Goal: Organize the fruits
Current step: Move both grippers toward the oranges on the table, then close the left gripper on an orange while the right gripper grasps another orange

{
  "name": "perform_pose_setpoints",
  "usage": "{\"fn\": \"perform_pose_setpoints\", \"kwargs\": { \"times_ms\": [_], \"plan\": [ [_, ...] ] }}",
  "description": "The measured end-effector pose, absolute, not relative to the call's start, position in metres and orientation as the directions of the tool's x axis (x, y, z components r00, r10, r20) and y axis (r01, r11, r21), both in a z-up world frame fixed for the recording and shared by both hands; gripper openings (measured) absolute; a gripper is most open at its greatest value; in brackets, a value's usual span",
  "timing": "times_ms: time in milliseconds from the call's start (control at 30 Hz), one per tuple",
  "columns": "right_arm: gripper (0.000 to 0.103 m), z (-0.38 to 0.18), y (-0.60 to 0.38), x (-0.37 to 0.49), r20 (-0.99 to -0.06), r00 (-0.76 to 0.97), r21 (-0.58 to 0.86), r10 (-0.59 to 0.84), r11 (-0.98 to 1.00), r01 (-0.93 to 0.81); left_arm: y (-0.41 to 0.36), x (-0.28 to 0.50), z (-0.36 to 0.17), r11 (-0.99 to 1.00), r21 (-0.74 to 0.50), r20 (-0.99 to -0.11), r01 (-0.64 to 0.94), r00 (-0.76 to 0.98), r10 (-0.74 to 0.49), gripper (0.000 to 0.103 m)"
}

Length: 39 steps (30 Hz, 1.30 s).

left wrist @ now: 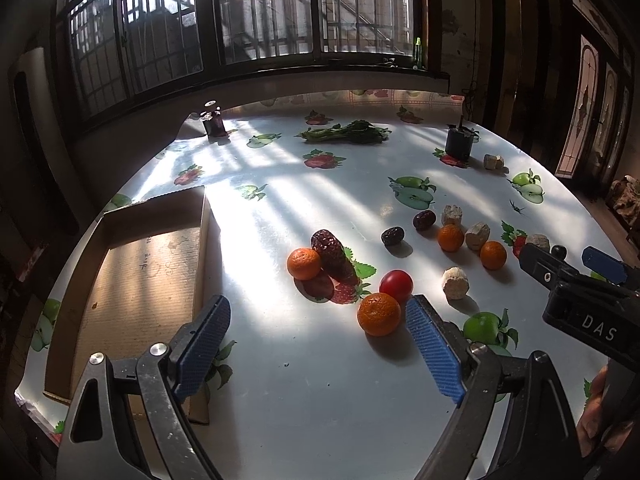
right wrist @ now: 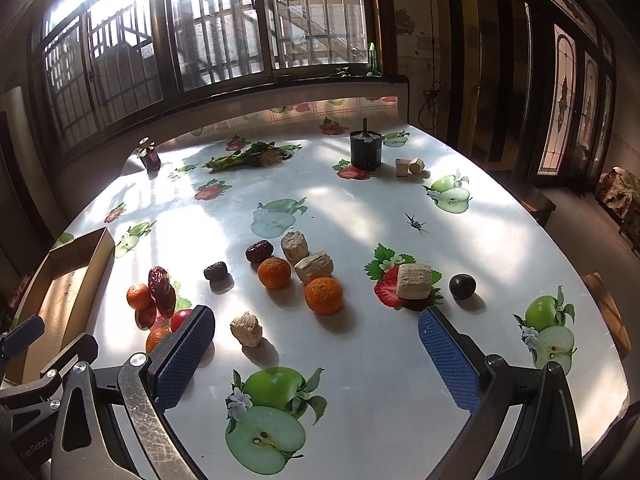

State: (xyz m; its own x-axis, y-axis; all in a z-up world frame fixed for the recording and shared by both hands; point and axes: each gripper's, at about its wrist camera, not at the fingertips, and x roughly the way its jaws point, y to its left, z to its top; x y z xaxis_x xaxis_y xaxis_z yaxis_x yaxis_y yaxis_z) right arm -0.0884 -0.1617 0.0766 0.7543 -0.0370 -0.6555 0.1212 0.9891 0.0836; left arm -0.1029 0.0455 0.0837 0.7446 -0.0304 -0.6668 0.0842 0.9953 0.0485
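Table (right wrist: 500,240): a large round top under a glossy cloth printed with fruit pictures. The printed apples and strawberries are flat, not things to take. The near edge curves close below both grippers, and the right rim drops off just past the printed apple.
Cardboard box (left wrist: 132,280): a shallow open tray at the left side of the table, nothing seen in it. I judge it is where the fruits should go. Its walls are low and thin, so they can bend if a finger pushes them.
Open room: a wide bare strip lies between the box and the fruits, good for carrying across.
Left gripper (left wrist: 320,344): fingers released and wide apart, nothing between them. It hovers above the cloth, just beside the nearest mandarin.
Right gripper (right wrist: 316,356): fingers spread wide, holding nothing, above the printed apple.
Mandarins (left wrist: 379,314): four, light and round, the peel a little soft. They can roll, so I would take one across its middle, gently.
Tomato (left wrist: 396,285): smooth, slippery, easy to bruise. It touches the nearest mandarin.
Dates (left wrist: 328,250): wrinkled, dark, firm enough. The large one leans on a mandarin (left wrist: 304,263).
Pale chunks (right wrist: 247,329): rough and crumbly looking, scattered between the fruits. What they are I cannot tell.
Dark round fruit (right wrist: 462,286): small, alone at the right.
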Motion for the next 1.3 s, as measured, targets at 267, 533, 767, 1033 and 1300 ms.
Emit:
{"fn": "perform_pose_setpoints", "kwargs": {
  "times_ms": [267, 533, 767, 1033, 1300],
  "plan": [
    [0.103, 0.074, -0.164, -0.085, -0.665, 0.746, 0.089, -0.027, 0.989, 0.115, 0.042, -0.101, 0.084, 0.993, 0.052, -0.658, 0.102, 0.752, -0.042, 0.089],
    [0.103, 0.077, -0.175, -0.082, -0.666, 0.746, 0.088, -0.027, 0.99, 0.114, 0.061, -0.086, 0.084, 0.995, -0.02, -0.688, 0.096, 0.721, -0.083, 0.076],
    [0.103, 0.086, -0.207, -0.084, -0.665, 0.743, 0.053, -0.077, 0.987, 0.15, 0.12, -0.07, 0.1, 0.998, -0.055, -0.672, -0.026, 0.741, -0.018, 0.076],
    [0.099, 0.071, -0.209, -0.076, -0.705, 0.709, 0.068, -0.02, 0.993, 0.095, 0.093, -0.062, 0.079, 0.995, -0.055, -0.72, 0.079, 0.687, -0.095, 0.076],
    [0.079, 0.05, -0.204, -0.052, -0.776, 0.628, 0.084, 0.055, 0.996, 0.016, 0.047, -0.054, 0.048, 0.981, -0.062, -0.774, 0.185, 0.612, -0.164, 0.076]
  ]
}}
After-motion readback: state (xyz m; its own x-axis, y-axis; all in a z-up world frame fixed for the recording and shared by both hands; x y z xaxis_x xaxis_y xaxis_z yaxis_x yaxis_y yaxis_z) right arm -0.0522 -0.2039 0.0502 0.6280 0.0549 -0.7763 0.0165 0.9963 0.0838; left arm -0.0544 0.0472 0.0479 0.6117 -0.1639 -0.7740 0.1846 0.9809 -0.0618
